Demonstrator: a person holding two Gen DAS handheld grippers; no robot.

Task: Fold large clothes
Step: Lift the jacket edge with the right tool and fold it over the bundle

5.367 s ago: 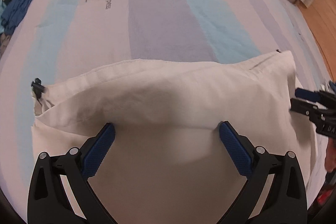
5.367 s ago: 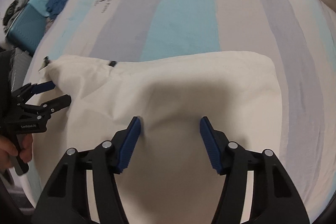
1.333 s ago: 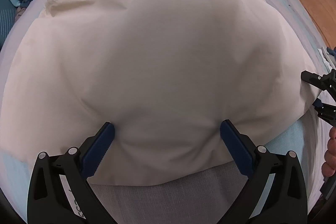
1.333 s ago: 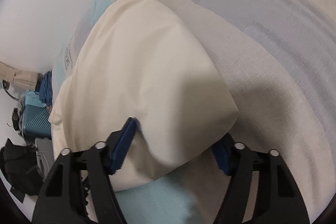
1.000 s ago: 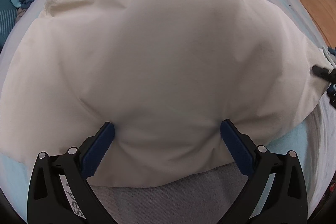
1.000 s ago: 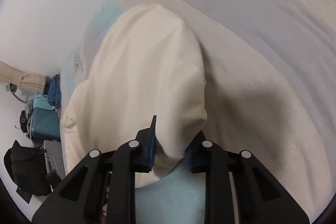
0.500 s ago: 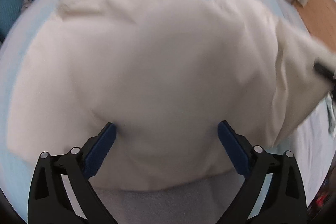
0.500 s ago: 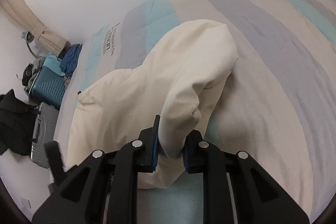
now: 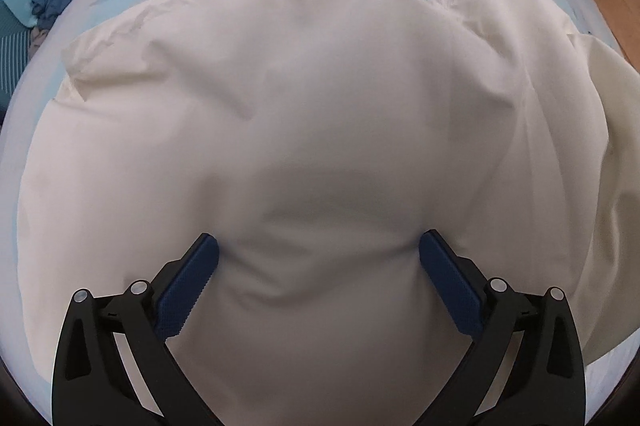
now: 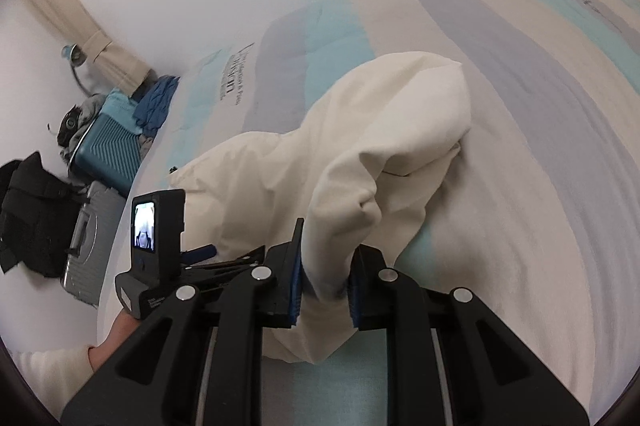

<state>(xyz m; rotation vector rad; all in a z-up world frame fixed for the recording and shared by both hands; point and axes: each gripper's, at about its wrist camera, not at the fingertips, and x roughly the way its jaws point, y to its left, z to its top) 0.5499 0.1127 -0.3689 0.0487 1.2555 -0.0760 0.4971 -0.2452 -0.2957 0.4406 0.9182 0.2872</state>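
Cloth: the big cream cloth (image 9: 320, 114) lies on the striped bed (image 10: 540, 106). It fills most of the left camera view.

Right gripper: the right gripper (image 10: 324, 280) is pinched tight on one corner of the cloth. The corner is lifted off the bed.

Left gripper: the left gripper (image 9: 318, 266) is wide apart, with its blue pads pressing down on the cloth. It grips nothing.

Which way: from the right gripper, the rest of the cloth stretches off toward 11 o'clock, and the left gripper sits at 9 o'clock.

Next move, my guess: the right gripper is the one holding, so it would carry the corner across toward 10 o'clock, over the flat part.

Other stuff: a teal suitcase (image 10: 108, 150) sits by the bed.
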